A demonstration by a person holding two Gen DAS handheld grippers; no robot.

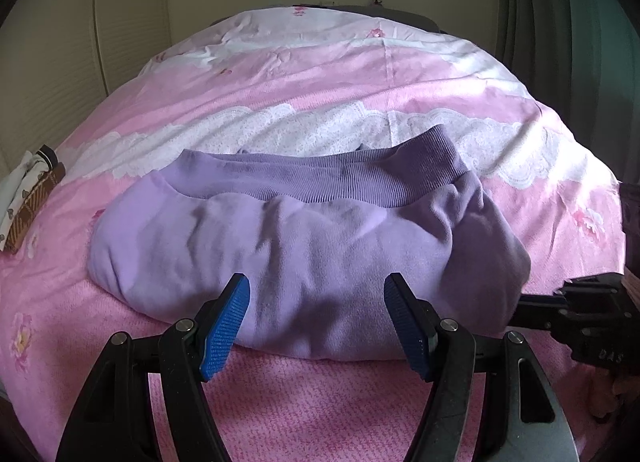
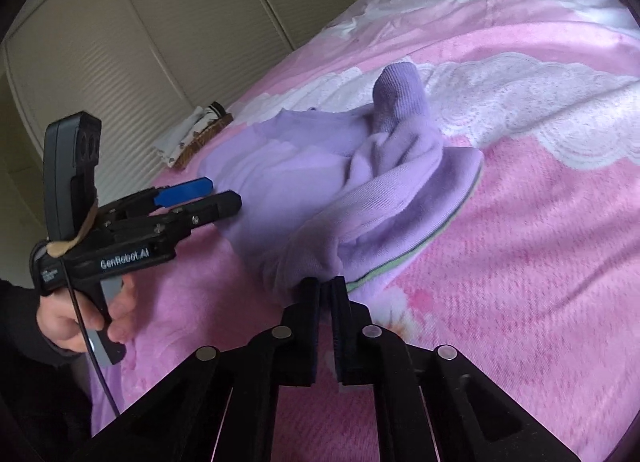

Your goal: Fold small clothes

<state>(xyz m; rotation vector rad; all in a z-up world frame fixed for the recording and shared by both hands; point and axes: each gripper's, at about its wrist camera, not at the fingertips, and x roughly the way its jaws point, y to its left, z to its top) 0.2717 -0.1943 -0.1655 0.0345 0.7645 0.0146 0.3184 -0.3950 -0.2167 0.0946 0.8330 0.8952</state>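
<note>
The right gripper (image 2: 325,287) pinches the near edge of the lilac sweater (image 2: 320,182), which lies on the pink bed (image 2: 540,262). The left gripper (image 1: 318,314) hovers spread, sweater just ahead between its blue pads (image 1: 224,326).

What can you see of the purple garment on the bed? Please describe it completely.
The purple garment is a small lilac sweatshirt of soft, fleecy knit with a darker ribbed band along its far edge. It lies crumpled and partly bunched on the pink bedspread. The right gripper is shut on its near right edge, where a thin greenish trim shows, and the cloth rises in folds from there. The left gripper is open at its near edge, not clamping it.
</note>
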